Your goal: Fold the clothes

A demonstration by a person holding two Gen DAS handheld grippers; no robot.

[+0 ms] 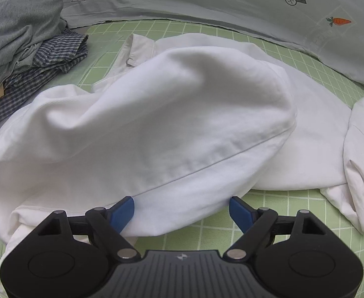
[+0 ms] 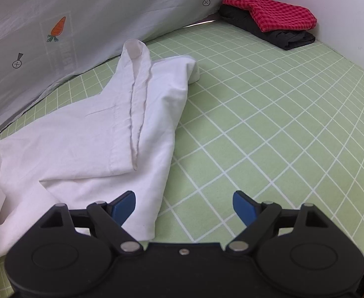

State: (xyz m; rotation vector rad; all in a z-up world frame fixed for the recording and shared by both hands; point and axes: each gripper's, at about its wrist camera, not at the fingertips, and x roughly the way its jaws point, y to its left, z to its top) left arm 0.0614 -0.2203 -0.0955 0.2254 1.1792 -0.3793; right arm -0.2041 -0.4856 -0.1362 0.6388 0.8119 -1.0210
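Note:
A white shirt (image 1: 172, 124) lies on the green checked sheet (image 1: 293, 213), its body bunched and folded over itself. My left gripper (image 1: 182, 211) is open, its blue fingertips (image 1: 122, 211) either side of the shirt's near hem fold, not closed on it. In the right wrist view the shirt's sleeve (image 2: 132, 114) stretches away toward the pale cover. My right gripper (image 2: 184, 206) is open and empty, just right of the sleeve's near edge, over the sheet (image 2: 268, 136).
A pile of grey and blue plaid clothes (image 1: 33, 57) lies at the far left. A folded red checked garment on a black one (image 2: 271, 22) sits in the far right corner by the white wall. A pale grey cover with a carrot print (image 2: 57, 27) runs along the back.

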